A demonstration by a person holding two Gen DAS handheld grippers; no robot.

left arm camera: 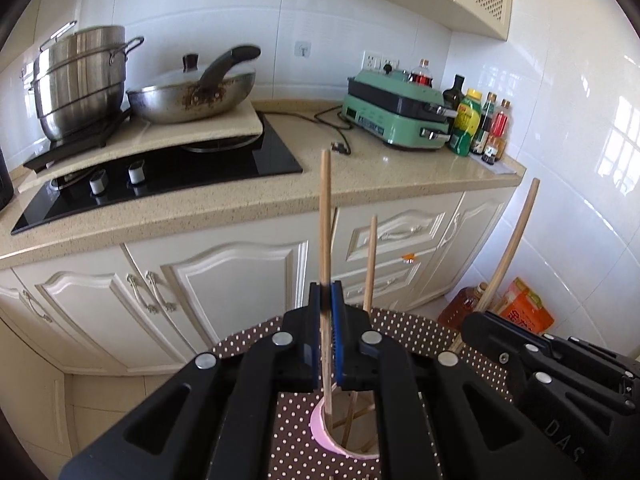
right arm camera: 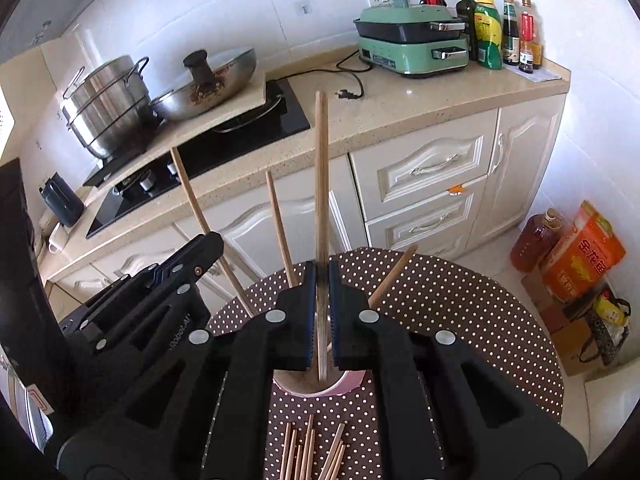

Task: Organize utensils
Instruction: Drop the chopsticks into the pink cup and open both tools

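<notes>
Two chopsticks are on their way into the pink cup (right arm camera: 352, 384), which stands on the dotted round table (right arm camera: 460, 304). The left gripper (left arm camera: 329, 300) is clenched on one chopstick (left arm camera: 326, 208), pinching it below its middle, so the long upper part stands nearly upright above the jaws and the lower tip already reaches inside the cup's rim. The right gripper (right arm camera: 320, 280) is clamped the same way on a second chopstick (right arm camera: 321, 168), whose lower end dips into the cup from the near side.

More chopsticks already lean in the cup — one slanting up just right of the left gripper's stick (left arm camera: 371, 256) — and a loose bundle (right arm camera: 312, 456) lies flat on the table, nearer than the cup.

These sticks look like plain wood: light, stiff and thin, with a smooth round shaft that could pivot or slide between the pads if held loosely. A hold near the middle keeps the stick from swinging. The cup is probably light as well and already crowded, so a stick pushed in at an angle may jam against the others or tip it — better lowered straight and let go once the tip is well inside.
</notes>
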